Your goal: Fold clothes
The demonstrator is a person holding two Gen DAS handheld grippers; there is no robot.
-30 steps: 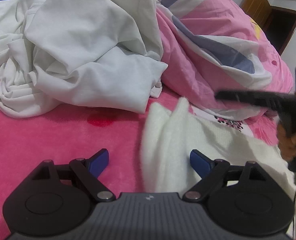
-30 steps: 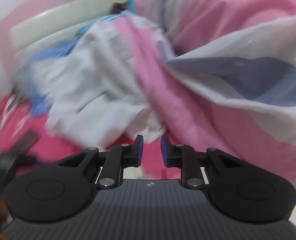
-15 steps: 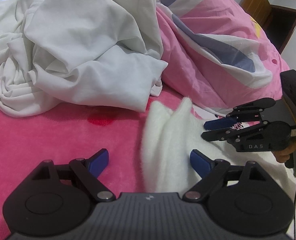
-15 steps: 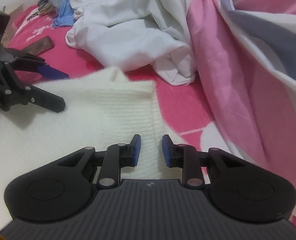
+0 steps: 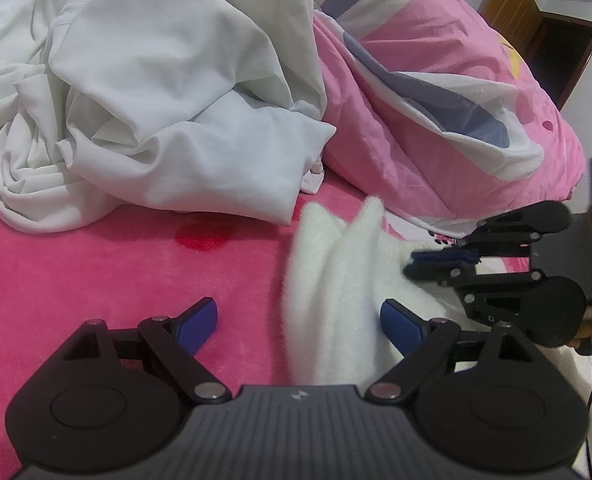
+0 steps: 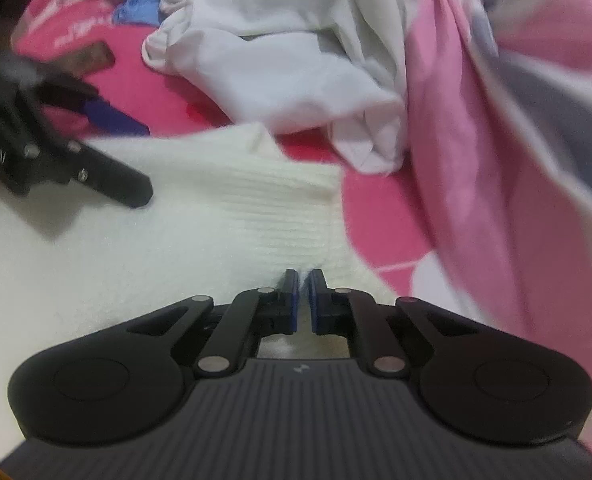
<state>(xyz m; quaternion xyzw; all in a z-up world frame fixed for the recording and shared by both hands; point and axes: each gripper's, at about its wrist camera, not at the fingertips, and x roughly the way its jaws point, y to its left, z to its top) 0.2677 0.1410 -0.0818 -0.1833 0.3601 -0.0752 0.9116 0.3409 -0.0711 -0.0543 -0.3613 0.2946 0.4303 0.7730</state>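
Two sets of tongs worked over a fuzzy cream-white knitted garment (image 5: 331, 280) that lay on a bright pink fleece bed cover (image 5: 96, 272). The left tongs (image 5: 296, 320) stood wide open, their blue pads well apart, one above the pink cover and the other above the knit, with a raised fold of the garment between them but not pressed. The right tongs (image 6: 303, 300) had just been closing and were pinched together on the ribbed edge of the cream garment, a thin ridge of white knit caught between the blue pads. In the left wrist view the right tongs (image 5: 439, 258) lay on the knit's far right side, the two pads meeting at the fabric. In the right wrist view the left tongs (image 6: 108, 152) appeared blurred at the far left, over the same garment. Behind the knit sat a crumpled heap of white cotton clothing (image 5: 168, 112), touching the pink cover, and beside it a bunched pink quilt with grey-blue and white stripes (image 5: 435, 112). A light blue cloth (image 6: 140, 4) showed beyond the white heap, and a brown wooden cabinet (image 5: 535, 28) stood in the far corner.
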